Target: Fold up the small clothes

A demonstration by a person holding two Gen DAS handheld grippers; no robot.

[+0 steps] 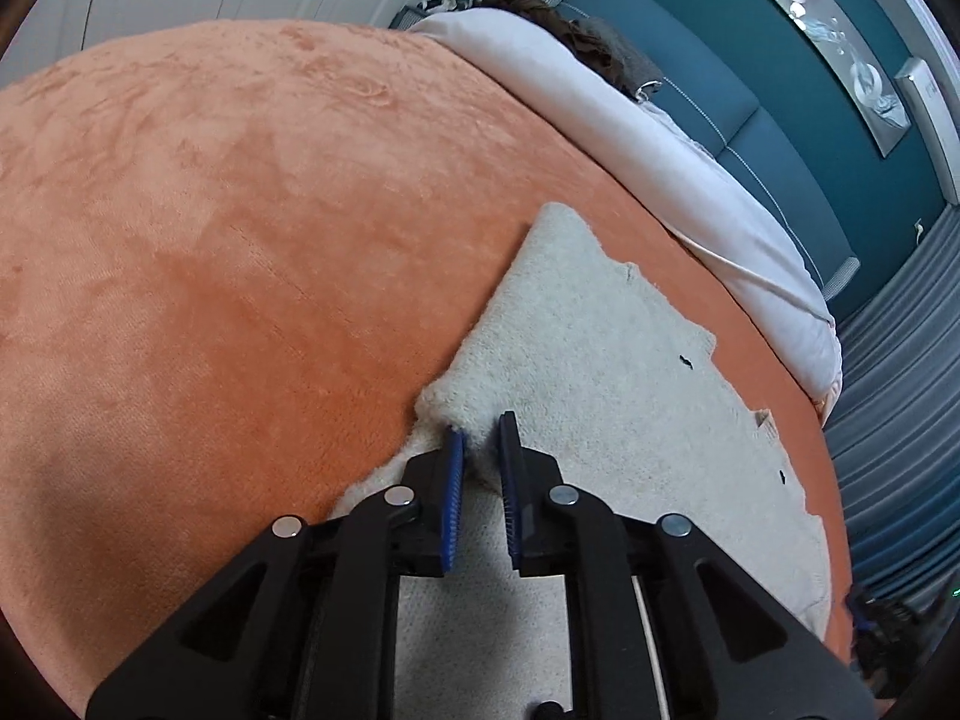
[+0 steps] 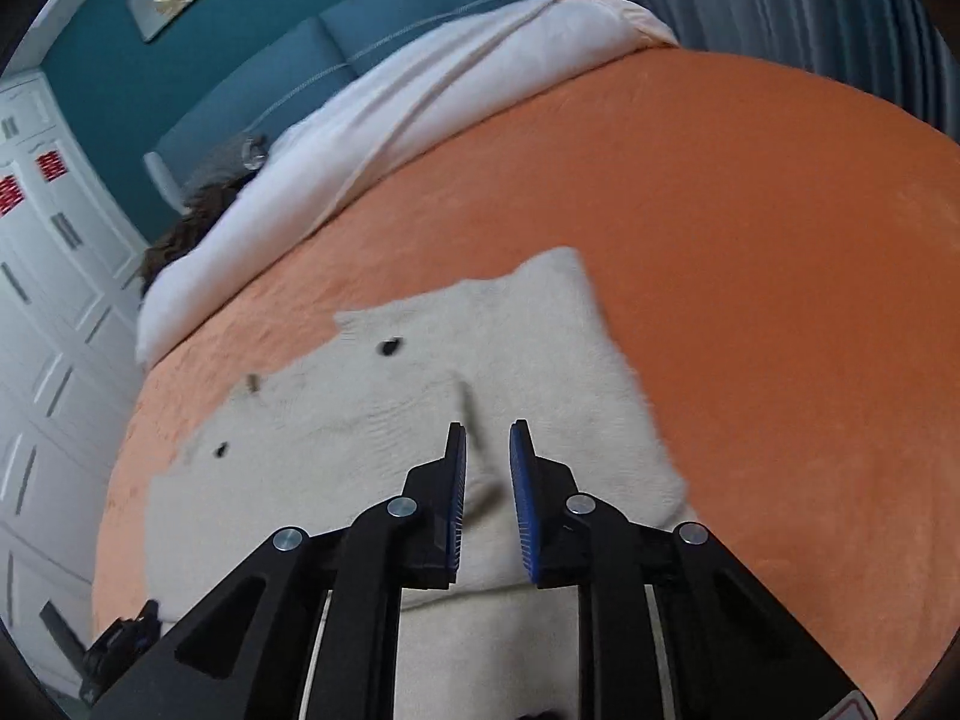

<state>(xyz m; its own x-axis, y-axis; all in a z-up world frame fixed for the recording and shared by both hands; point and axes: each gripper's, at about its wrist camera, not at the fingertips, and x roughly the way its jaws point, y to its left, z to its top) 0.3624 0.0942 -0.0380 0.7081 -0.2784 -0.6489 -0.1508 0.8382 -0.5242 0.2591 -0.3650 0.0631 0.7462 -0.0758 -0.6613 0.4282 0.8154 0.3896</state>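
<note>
Cream fleece garment point(image 1: 600, 372) lies spread flat on the orange bed blanket point(image 1: 210, 240), its dark buttons point(image 2: 389, 347) along the edge nearest the white pillow point(image 1: 690, 180). Left gripper point(image 1: 482, 429) sits at the garment's folded-up side edge, jaws slightly parted with a raised fold of fleece between the 2 blue pads; whether they pinch it, cannot tell. Right gripper point(image 2: 487, 438) hovers over the middle of the garment, jaws slightly apart, nothing between them; contact with the cloth unclear.
</note>
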